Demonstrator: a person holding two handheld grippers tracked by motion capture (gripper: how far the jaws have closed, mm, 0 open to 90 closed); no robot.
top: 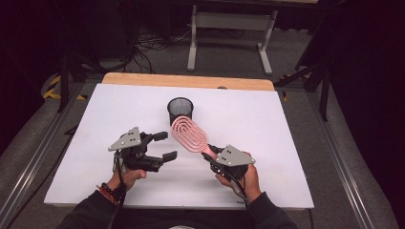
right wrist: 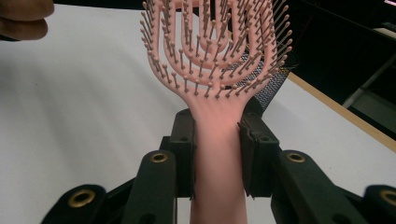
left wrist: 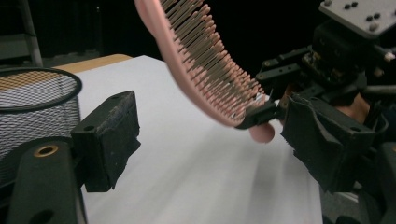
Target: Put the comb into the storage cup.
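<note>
One pink hairbrush (top: 190, 135) sitting at frame centre, right claw (top: 216, 153) clamping its handle, long axis pointing up-left, head overlapping mesh cup (top: 180, 109) just above. Left claw (top: 164, 146) gaping empty, lower left, beside brush over white surface (top: 267, 124).

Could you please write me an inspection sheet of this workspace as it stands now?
Surface: white board on a wooden table, bare apart from the job's things.
Job's things: pink hairbrush held by its handle, head raised toward the black mesh cup, which stands upright.
Clutter: nothing seen.
Grippers: right gripper shut on the handle; left gripper open, holding nothing.
Cables: one trails from the right gripper; more lie on the floor.
Surroundings: dark room, white table frame behind.
</note>
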